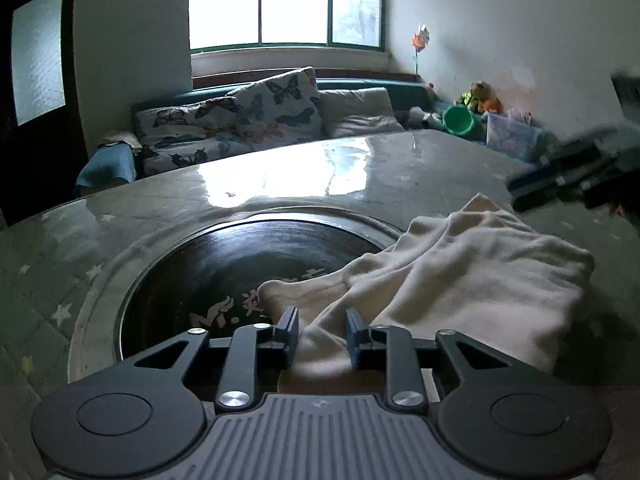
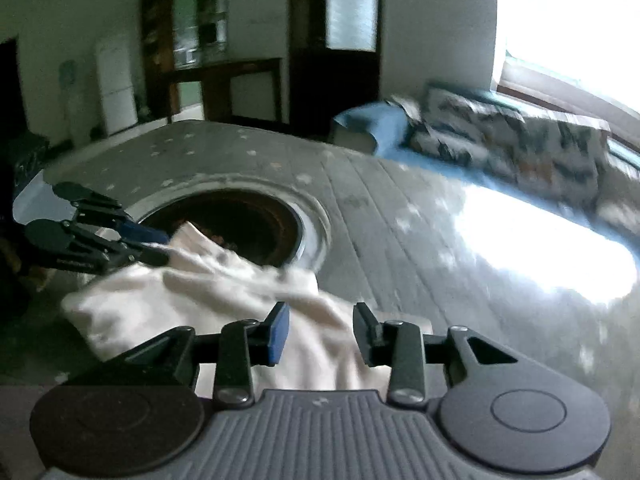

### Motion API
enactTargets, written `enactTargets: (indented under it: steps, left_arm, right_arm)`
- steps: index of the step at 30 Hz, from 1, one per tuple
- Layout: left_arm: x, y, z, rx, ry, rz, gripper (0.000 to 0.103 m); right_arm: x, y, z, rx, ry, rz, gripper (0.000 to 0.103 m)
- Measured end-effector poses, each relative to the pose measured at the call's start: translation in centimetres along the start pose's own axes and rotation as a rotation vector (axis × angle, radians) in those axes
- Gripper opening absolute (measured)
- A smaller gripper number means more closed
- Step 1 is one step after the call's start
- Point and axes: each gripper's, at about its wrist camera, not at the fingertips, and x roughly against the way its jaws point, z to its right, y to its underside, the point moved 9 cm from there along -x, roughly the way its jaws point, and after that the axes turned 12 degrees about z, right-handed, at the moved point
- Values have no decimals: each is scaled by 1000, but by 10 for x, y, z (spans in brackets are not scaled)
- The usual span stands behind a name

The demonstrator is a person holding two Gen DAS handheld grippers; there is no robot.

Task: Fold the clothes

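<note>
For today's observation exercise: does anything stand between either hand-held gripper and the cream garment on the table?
Nothing visible does. The cream garment already lies between the parted fingers of the left hand-held gripper and of the right hand-held gripper, partly covering the dark round inset in the table.

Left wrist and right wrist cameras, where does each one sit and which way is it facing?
Left wrist: rides the left gripper, looking down its fingers across the cloth and table toward the window and sofa; the right gripper shows at right.
Right wrist: rides the right gripper, facing the doorway and fridge; the left gripper shows at left.
Shared: cloth, table, its dark round inset, sofa, both grippers.
</note>
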Motion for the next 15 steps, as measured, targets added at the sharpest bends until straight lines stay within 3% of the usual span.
enactTargets:
  steps: [7, 15]
  left_arm:
    - [-3, 0, 1, -12, -29, -9, 27]
    - [-10, 2, 5, -55, -45, -19, 12]
  right_arm:
    - [10, 17, 33, -192, 54, 21, 35]
    - [-15, 12, 26, -104, 61, 30, 35]
